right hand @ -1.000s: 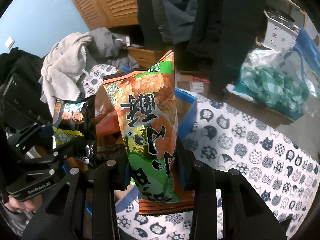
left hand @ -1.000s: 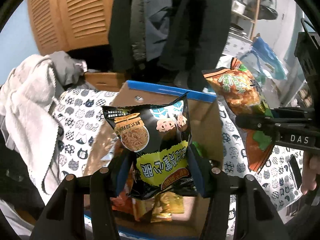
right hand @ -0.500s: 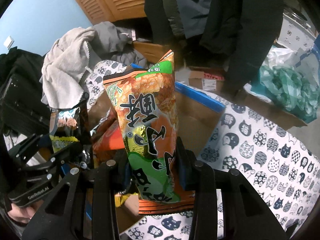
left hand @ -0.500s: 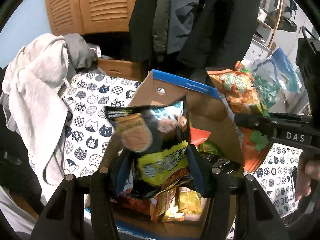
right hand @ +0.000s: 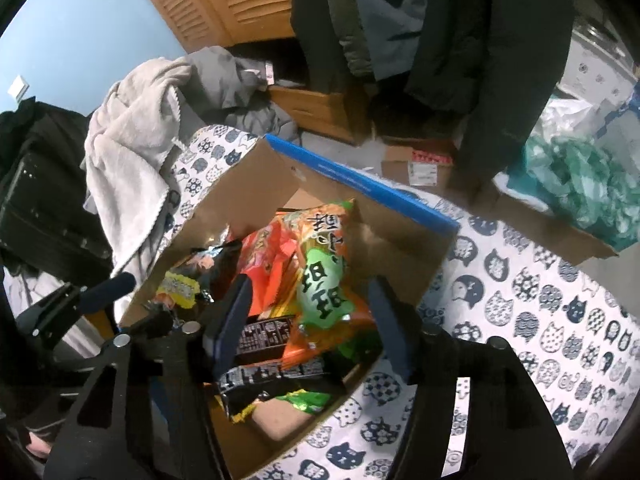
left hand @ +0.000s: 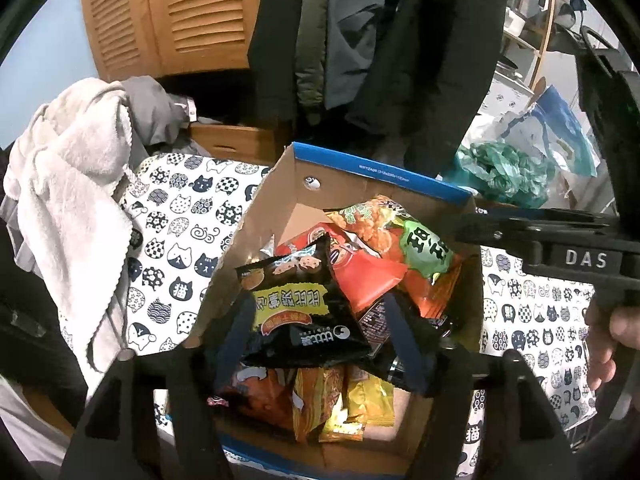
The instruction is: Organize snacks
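While both tools hover over the cardboard box [left hand: 276,216], the black snack bag [left hand: 304,312] with yellow label lies tilted on top of the pile inside, between the spread, released fingers of the left tool [left hand: 324,340]. Orange-green snack bag [right hand: 324,280] lies in the box too, crumpled, against red packets; right tool [right hand: 308,324] straddles it with fingers apart, gripping nothing. Box sits on a cat-print cloth [right hand: 540,320]. Bare hand [left hand: 612,344] holds the right tool's handle.

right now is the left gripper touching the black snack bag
Cannot tell: in the left wrist view the black bag lies between the left gripper's spread fingers, contact unclear.
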`<state>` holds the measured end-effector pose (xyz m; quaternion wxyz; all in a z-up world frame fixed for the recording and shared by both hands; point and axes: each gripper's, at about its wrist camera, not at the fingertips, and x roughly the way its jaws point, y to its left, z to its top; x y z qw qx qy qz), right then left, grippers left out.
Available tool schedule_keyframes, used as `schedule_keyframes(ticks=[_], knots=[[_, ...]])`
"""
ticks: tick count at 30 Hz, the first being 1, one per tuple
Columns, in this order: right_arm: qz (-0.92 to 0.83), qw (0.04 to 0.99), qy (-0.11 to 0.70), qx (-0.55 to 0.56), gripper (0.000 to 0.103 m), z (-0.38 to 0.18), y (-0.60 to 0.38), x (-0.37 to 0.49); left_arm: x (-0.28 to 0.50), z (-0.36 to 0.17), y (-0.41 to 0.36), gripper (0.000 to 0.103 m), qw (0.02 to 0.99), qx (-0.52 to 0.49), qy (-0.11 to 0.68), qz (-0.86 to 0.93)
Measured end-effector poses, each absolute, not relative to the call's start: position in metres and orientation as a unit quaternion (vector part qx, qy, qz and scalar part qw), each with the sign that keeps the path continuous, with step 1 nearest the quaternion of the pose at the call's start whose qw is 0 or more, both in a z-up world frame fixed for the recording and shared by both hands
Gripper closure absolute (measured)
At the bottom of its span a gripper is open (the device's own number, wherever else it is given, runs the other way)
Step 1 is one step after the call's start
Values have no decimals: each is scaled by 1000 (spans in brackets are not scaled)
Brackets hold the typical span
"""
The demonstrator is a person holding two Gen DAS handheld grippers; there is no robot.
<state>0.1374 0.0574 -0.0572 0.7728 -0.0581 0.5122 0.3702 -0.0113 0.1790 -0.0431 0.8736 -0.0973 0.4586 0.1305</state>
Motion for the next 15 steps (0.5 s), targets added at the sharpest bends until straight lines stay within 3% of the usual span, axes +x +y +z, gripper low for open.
schedule_keyframes(ticks=[15], knots=[[344,810,466,-92,31,-20,14,94,-26,-17,155,16,893,-72,433,100]])
